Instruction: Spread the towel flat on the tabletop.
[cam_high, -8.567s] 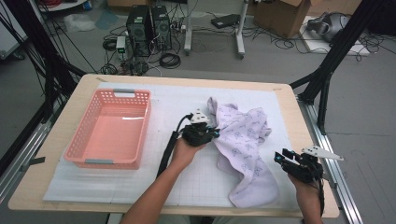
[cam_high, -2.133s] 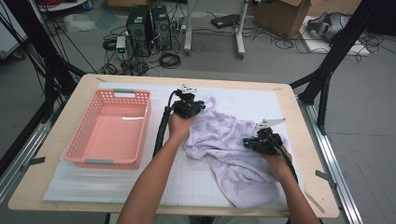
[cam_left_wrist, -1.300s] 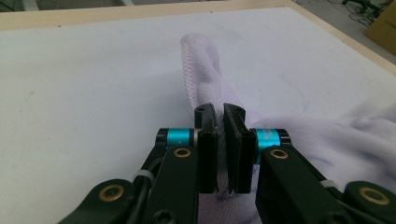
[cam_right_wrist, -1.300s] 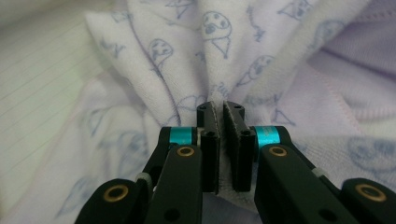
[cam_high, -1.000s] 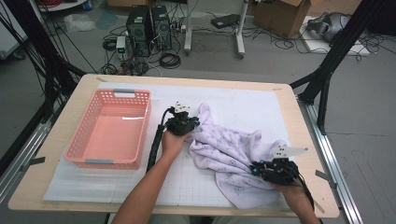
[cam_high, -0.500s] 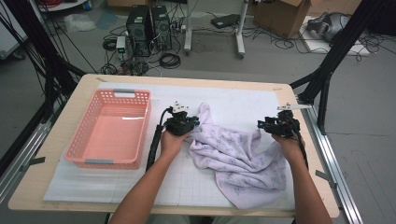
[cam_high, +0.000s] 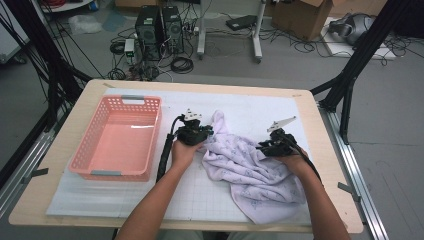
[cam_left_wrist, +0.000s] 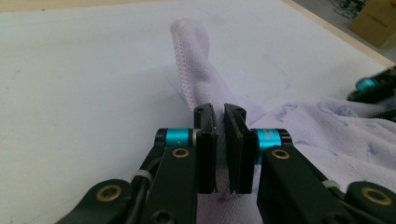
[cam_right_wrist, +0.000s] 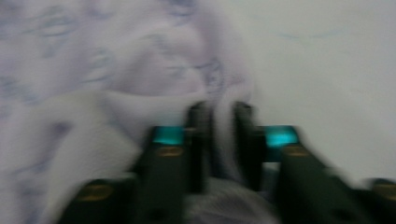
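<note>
Towel (cam_high: 252, 172), pale lilac with small printed marks, lying crumpled on the white mat (cam_high: 125, 200) of the surface (cam_high: 60, 150), right of centre, between both hands. One corner drawn up into a stitched peak pointing away toward the far edge.

Left hand-held gripper (cam_left_wrist: 220, 116): pressed together on a fold of the cloth just below that peak, fabric visible between the pads. Seen from above at the towel's left edge (cam_high: 205, 134).

Right hand-held gripper (cam_right_wrist: 219, 116): pinching a ridge of cloth between its two pads; view blurred, yet fabric clearly fills the gap. Seen from above on the towel's right edge (cam_high: 265, 148).

Handling judgement: light, soft, limp, no stiffness; likely to sag and bunch wherever unsupported. Not fragile, not slippery; terry pile should grip well. Best held at hemmed corners or along the stitched edge, two points well apart, so as to pull flat.

Count: one towel; one pink slatted basket (cam_high: 145, 107), nothing inside, well apart to the left; two hand-held grippers; one mat.
</note>
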